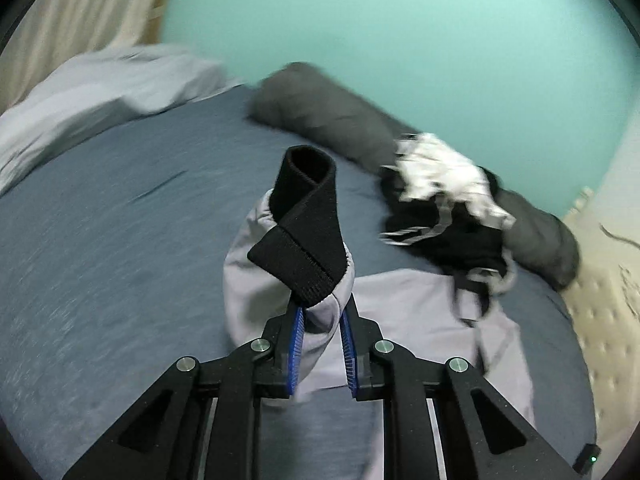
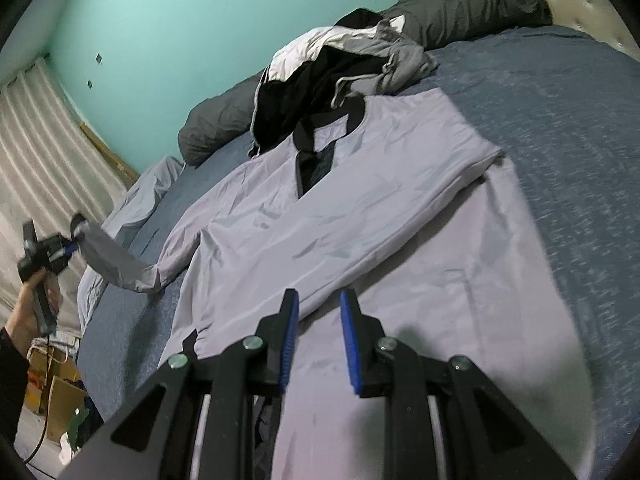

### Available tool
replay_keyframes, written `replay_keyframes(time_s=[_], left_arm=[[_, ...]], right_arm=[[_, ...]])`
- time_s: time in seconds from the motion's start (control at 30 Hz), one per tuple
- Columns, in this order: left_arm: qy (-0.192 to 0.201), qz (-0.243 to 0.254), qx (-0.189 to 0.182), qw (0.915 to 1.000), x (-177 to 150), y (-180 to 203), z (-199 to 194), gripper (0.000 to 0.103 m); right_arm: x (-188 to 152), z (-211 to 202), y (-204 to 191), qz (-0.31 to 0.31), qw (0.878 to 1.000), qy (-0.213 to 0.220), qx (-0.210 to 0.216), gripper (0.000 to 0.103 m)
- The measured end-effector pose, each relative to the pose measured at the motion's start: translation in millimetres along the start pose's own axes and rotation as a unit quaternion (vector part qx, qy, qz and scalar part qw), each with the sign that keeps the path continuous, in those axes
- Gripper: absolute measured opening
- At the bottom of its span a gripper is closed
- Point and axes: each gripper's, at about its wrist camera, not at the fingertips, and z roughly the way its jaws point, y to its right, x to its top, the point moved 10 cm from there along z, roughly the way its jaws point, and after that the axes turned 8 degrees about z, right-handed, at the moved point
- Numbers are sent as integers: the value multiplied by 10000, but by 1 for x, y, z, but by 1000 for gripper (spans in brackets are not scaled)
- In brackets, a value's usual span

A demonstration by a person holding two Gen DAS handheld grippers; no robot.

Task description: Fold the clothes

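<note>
Jacket [image 2: 360,200], lilac, flat on bed [image 2: 560,120]: left tool [image 1: 320,320] clamps black-cuffed sleeve [image 1: 308,236] aloft, right tool [image 2: 319,300] narrow and empty above hem; best carry sleeve straight across chest, keeping body unwrinkled.

The jacket [image 2: 360,216] is pale lilac with a black collar and a black cuff [image 1: 304,220]. The bedsheet [image 2: 560,128] is mottled blue, the wall [image 1: 400,20] mint green, the bolster [image 1: 332,108] charcoal (curtain [image 2: 40,152] cream).
</note>
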Motion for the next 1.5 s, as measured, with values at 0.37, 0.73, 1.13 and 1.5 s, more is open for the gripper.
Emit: replay_keyframes(time_s=[0.37, 0.73, 1.13, 1.5], left_arm=[[-435, 1509, -1604, 9745, -25, 292, 32, 17], [-1760, 2560, -2226, 9241, -197, 431, 83, 51], [-1833, 2339, -1362, 9450, -223, 304, 88, 65], [-1964, 1652, -844, 9628, -246, 197, 107, 65]], right_arm=[[8, -30, 35, 380, 9990, 204, -110, 21], [9, -34, 62, 761, 9968, 202, -114, 21], [14, -22, 81, 1341, 9909, -4, 59, 49], [3, 17, 56, 951, 9914, -845, -308, 58]])
